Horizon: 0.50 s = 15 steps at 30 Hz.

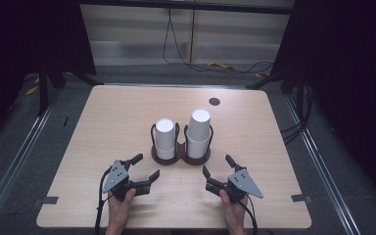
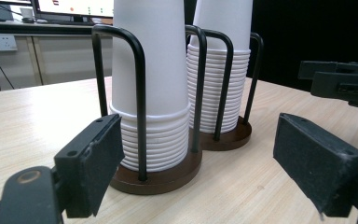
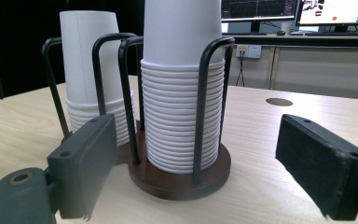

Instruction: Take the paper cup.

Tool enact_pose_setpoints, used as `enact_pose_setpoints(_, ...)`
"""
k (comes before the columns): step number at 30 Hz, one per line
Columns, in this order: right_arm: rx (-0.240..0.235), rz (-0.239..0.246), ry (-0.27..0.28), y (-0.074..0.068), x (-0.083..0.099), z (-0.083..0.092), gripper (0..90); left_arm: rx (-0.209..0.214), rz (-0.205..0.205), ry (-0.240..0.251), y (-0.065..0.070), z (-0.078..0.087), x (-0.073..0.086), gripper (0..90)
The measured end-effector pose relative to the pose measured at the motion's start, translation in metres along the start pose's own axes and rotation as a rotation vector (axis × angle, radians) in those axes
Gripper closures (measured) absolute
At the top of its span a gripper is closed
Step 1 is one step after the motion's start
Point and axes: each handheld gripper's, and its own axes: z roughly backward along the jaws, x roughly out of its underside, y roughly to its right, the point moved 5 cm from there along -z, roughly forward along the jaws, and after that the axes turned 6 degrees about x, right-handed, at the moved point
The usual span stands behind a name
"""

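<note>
Resting on the desk, a cup holder with two cup stacks is seen ahead of the left gripper and right gripper. In each gripper view, jaws are held apart, empty, facing the holder.

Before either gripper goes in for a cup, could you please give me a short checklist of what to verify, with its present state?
1. Left gripper open and holding nothing: ok.
2. Right gripper open and holding nothing: ok.
3. Both stacks upright in the cup holder, the left cup stack and the taller right cup stack: ok.
4. Bare table between the jaws and the holder: ok.
5. Top cup loose enough to lift off alone: cannot tell.
6. Wire hoops leave room for a jaw beside the cups: cannot tell.
</note>
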Motion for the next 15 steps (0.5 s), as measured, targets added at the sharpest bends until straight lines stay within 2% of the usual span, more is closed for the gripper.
enact_pose_setpoints(9, -0.015, 0.010, 0.003, -0.0015, 0.0000, -0.0001, 12.5, 0.002, 0.006, 0.011, -0.0004, -0.0008, -0.0004, 15.5)
enact_pose_setpoints(11, -0.015, 0.023, 0.005, -0.0021, -0.0001, -0.0003, 12.5, 0.009, 0.009, -0.004, -0.0008, -0.0025, -0.0003, 15.5)
enact_pose_setpoints(12, -0.015, 0.019, 0.002, -0.0021, 0.0000, -0.0003, 12.5, -0.003, 0.002, -0.014, -0.0006, -0.0033, -0.0002, 15.5)
enact_pose_setpoints(15, -0.011, 0.016, -0.002, -0.0019, 0.0000, -0.0005, 12.5, 0.006, 0.007, -0.027, 0.0005, -0.0057, -0.0002, 15.6)
